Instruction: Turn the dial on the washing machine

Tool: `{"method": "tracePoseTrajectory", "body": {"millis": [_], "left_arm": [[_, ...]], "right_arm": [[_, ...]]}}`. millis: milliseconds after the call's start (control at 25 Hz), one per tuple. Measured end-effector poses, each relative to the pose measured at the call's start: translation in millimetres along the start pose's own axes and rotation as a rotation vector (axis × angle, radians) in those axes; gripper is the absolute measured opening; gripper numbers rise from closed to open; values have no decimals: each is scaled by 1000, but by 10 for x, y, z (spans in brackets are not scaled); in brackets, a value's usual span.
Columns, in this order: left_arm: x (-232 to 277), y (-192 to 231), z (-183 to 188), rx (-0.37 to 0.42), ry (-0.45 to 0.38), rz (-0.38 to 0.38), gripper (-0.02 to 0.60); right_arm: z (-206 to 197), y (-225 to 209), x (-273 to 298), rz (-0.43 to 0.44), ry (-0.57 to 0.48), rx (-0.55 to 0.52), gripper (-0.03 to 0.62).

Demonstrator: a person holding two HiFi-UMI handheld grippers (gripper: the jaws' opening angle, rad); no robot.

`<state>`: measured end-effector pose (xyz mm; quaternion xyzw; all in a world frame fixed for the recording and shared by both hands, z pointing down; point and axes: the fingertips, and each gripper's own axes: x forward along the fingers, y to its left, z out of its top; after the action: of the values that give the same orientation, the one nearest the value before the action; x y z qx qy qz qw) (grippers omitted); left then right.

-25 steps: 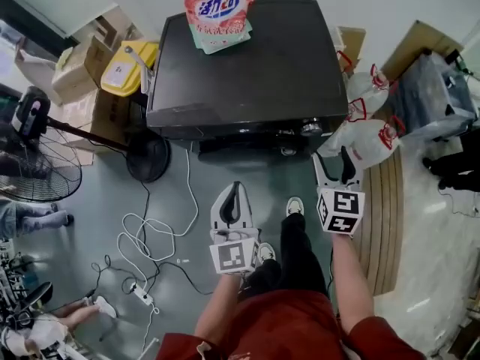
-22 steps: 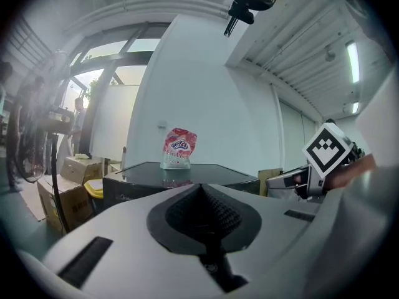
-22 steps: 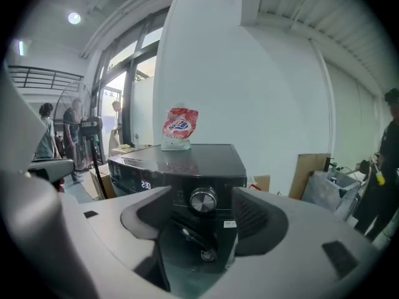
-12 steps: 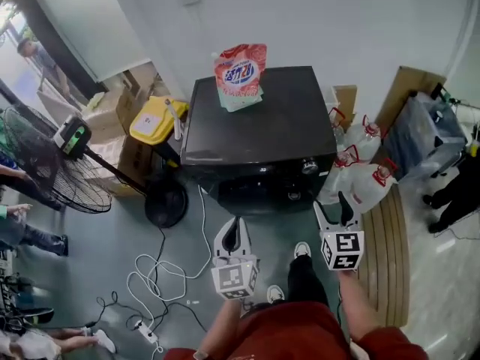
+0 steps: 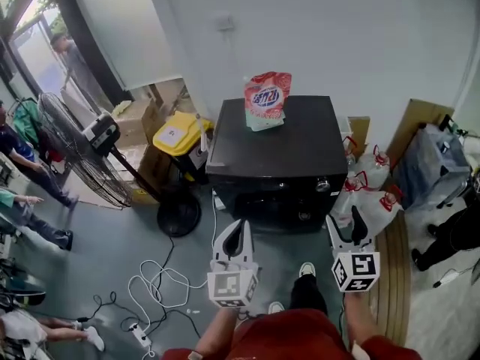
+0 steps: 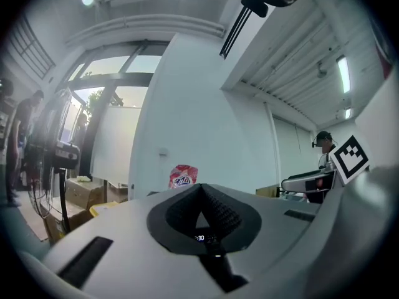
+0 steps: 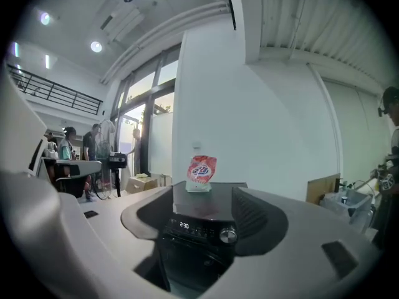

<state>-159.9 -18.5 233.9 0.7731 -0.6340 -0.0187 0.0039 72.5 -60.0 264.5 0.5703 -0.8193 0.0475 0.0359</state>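
Nearest me, the person holds both tools low in front of the red top. The left gripper point(image 5: 235, 229) is clenched, its jaws pressed together on nothing. The right gripper point(image 5: 345, 229) is released, jaws spread wide and empty. Tangled white cables point(image 5: 154, 282) lie on the floor to the left.

Further off stands the black front-loading washing machine point(image 5: 274, 152), well apart from both tools. The small round silvery dial point(image 5: 322, 185) sits at the right end of its front panel.

The dial looks rigid and fixed in place, so there is no weight to carry. Its smooth finish may slip, so I would pinch it across the rim with both pads and roll the wrist.

The right gripper view faces the dial point(image 7: 227, 233) square on, framed between the open jaws beside a lit display. The head view gives it only as a speck. In the left gripper view the shut jaws hide it.

On the far top stands a red-and-white detergent pouch point(image 5: 266, 100).
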Motion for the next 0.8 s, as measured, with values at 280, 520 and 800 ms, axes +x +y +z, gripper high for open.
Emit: {"method": "tracePoseTrajectory", "body": {"millis": [280,520,800], "left_arm": [[-176,101,472,76,-88,20,9],[-242,126,574,63,-115,22,9],[-345,169,623,64,-124,35,9]], "right_arm": [[548,173,-250,35,-110,-13,299],[571,239,-273,30,-113,-53,299],[603,346,-296,45,-121,-64,299]]}}
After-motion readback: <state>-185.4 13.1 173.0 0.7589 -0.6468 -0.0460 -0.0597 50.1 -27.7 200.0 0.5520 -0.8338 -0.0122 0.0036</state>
